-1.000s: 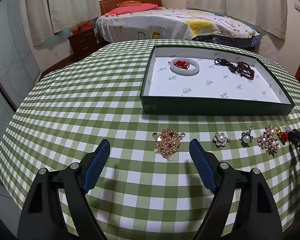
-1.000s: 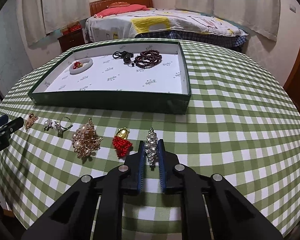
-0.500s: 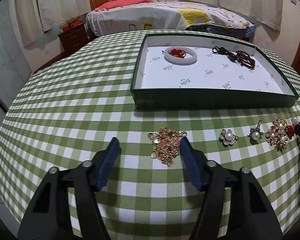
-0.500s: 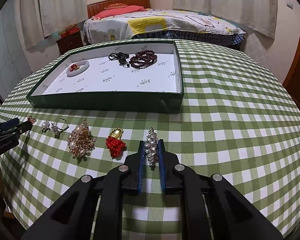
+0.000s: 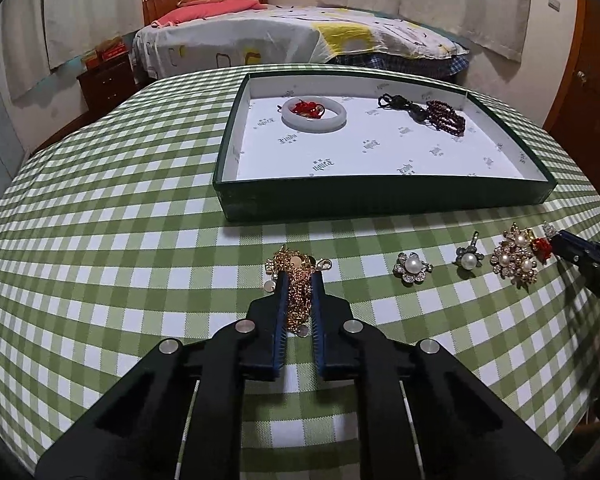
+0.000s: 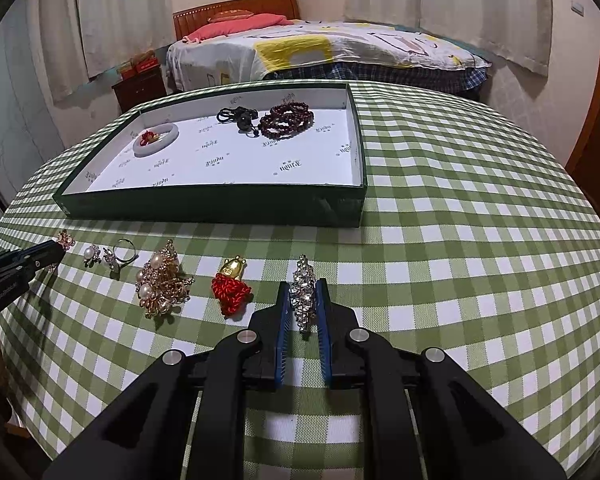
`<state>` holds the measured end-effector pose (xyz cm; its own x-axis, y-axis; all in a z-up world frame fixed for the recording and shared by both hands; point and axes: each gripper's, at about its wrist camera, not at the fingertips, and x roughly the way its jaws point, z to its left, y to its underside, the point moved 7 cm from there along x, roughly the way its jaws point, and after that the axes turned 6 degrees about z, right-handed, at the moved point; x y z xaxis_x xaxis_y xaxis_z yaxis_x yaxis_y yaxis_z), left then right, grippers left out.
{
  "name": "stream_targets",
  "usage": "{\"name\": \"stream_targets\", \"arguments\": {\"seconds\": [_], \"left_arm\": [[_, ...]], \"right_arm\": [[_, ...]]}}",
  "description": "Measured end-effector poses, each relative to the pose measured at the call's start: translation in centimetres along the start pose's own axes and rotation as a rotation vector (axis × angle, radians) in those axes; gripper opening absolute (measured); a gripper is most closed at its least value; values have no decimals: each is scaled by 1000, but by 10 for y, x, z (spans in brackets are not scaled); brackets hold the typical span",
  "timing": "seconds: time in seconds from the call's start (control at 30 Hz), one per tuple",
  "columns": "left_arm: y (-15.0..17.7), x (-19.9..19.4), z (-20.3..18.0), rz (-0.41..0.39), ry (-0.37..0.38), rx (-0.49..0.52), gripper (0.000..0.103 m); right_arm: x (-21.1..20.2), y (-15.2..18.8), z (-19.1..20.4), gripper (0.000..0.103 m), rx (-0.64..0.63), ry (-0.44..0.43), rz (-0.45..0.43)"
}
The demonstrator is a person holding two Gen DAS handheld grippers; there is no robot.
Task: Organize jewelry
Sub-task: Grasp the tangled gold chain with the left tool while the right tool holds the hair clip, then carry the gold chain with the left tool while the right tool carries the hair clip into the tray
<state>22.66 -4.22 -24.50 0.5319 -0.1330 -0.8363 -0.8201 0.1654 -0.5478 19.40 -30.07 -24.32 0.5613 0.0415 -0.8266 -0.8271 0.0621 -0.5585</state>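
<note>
The left gripper (image 5: 299,280) sat at the left end of the row on the green checked tablecloth (image 5: 100,240), and its jaws had just been closing; now the blue pads (image 5: 281,312) pressed on the gold chain piece (image 5: 296,280) from both sides, its loops and discs spilling out past the tips. The piece still lay on the cloth, near the front wall of the green tray (image 5: 380,200).

Right of it along the row came a pearl flower earring (image 5: 412,267), then a smaller dark pearl earring (image 5: 469,256), then a gold and pearl brooch (image 5: 516,256). In the right wrist view the same brooch (image 6: 160,284) lay left of a red tassel charm (image 6: 230,288) with a gold top, and a ring (image 6: 123,249) lay further left beside the earrings.

At the right end the right gripper (image 6: 304,284) was clamped on the crystal brooch (image 6: 303,294), which stood on edge between the pads, resting on the cloth.

Beyond the row, on the far side, the green tray (image 6: 220,208) held a white bangle (image 5: 314,114) at its left with a red knot inside the ring, and a black cord (image 5: 400,102) touching a coil of dark red beads (image 5: 446,116) at its right. The near part of the white lining was bare.

Far behind stood a bed (image 5: 280,36).
</note>
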Motion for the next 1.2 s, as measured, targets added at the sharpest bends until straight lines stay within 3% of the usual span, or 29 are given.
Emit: {"name": "stream_targets", "arguments": {"seconds": [0.57, 1.2], "left_arm": [[-14, -30, 1, -73, 22, -20, 9], [-27, -67, -3, -152, 19, -7, 9]], "right_arm": [[-3, -1, 0, 14, 2, -3, -10], [-39, -25, 10, 14, -10, -17, -113]]}}
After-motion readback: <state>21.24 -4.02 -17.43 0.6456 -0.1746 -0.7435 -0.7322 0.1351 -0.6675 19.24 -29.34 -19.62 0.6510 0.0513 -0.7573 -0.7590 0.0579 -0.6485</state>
